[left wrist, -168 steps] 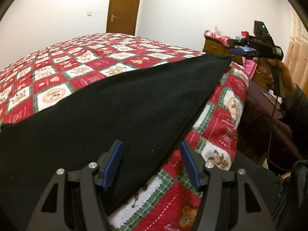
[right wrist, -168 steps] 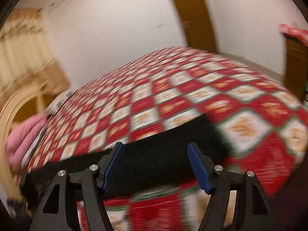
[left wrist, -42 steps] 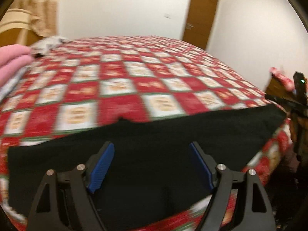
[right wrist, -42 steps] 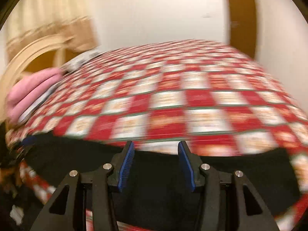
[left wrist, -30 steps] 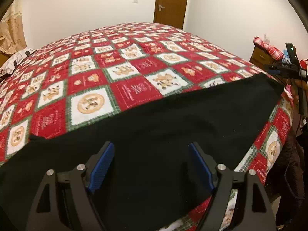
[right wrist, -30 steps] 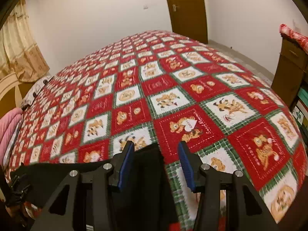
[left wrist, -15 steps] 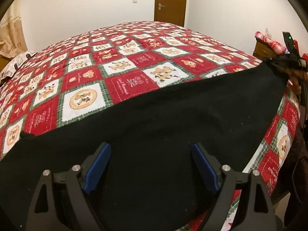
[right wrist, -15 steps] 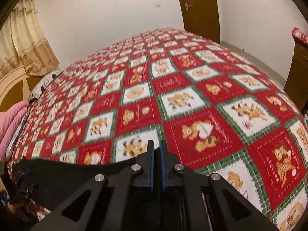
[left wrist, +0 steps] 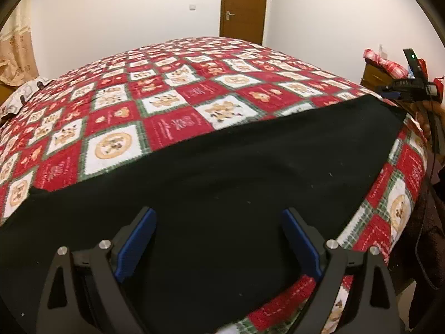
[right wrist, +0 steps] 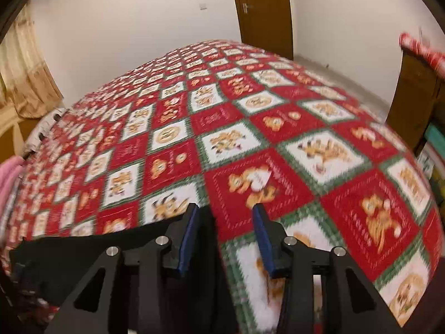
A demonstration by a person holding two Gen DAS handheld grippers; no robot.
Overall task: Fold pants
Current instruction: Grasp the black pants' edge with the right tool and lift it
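Observation:
The black pants (left wrist: pixel 222 183) lie flat in a long strip along the near edge of the bed. My left gripper (left wrist: pixel 219 239) is open above the middle of the pants and holds nothing. In the right wrist view the pants (right wrist: pixel 83 253) stretch away to the left, and my right gripper (right wrist: pixel 226 236) is open at their right end, its left finger over the cloth's corner. The right gripper also shows in the left wrist view (left wrist: pixel 403 89) at the far right corner of the pants.
The bed carries a red, white and green checked quilt (left wrist: pixel 172 105). A wooden door (left wrist: pixel 243 5) stands at the back wall. A wooden dresser (right wrist: pixel 417 97) with red cloth on top stands at the right. Pink bedding (right wrist: pixel 8 183) lies at the left.
My right gripper was shut half a second ago and has opened at the pants' right end. My left gripper stayed open over the pants and shifted only slightly.

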